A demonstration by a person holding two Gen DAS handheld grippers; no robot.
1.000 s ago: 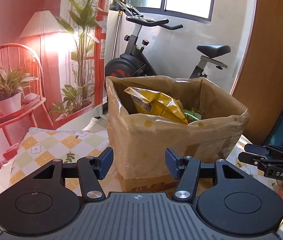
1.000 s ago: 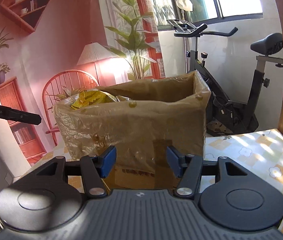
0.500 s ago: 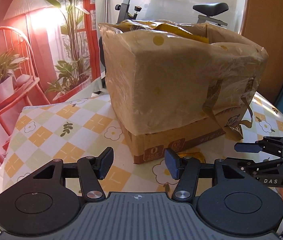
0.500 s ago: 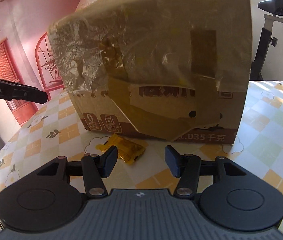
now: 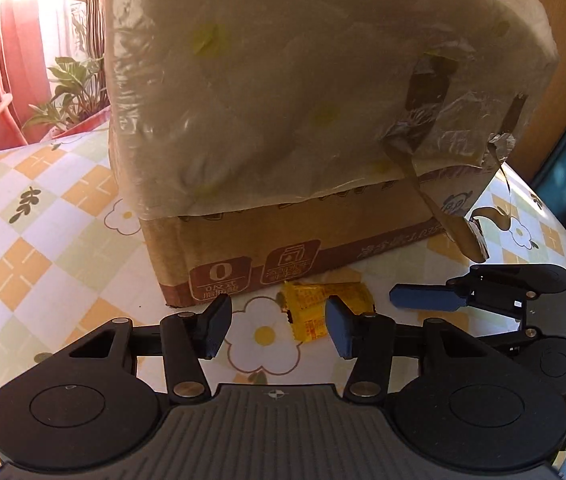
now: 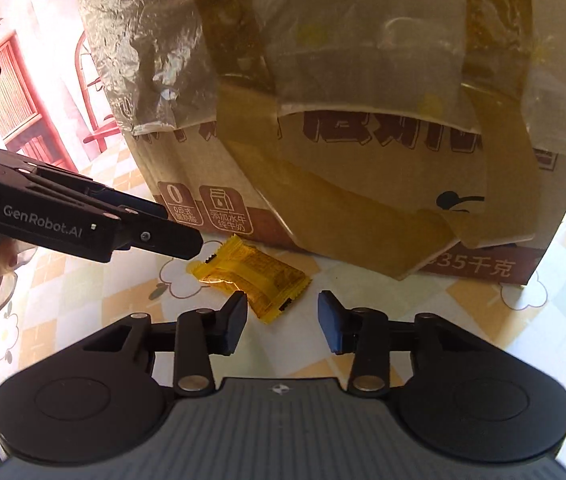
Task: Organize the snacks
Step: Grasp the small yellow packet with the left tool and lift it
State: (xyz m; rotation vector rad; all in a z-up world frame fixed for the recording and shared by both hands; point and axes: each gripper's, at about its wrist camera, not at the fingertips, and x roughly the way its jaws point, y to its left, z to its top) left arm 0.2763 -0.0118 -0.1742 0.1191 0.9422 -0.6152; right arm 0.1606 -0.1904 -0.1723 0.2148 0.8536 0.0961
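A small yellow snack packet point(image 5: 315, 310) lies flat on the tablecloth just in front of a large cardboard box point(image 5: 303, 128) wrapped in tape and plastic. It also shows in the right wrist view point(image 6: 253, 278), before the same box point(image 6: 363, 128). My left gripper point(image 5: 279, 330) is open and low over the table, the packet by its right finger. My right gripper point(image 6: 283, 320) is open and empty, the packet just beyond its left finger. Each gripper shows in the other's view: the right one point(image 5: 443, 300), the left one point(image 6: 171, 236).
The table has a checked floral cloth point(image 5: 43, 248). A plant point(image 5: 75, 92) and a red chair stand beyond the table's far left edge. A wooden door point(image 5: 563, 40) is at the right.
Both grippers have dropped from box-top height to the table and moved in close to the yellow packet. The box's contents are no longer visible.
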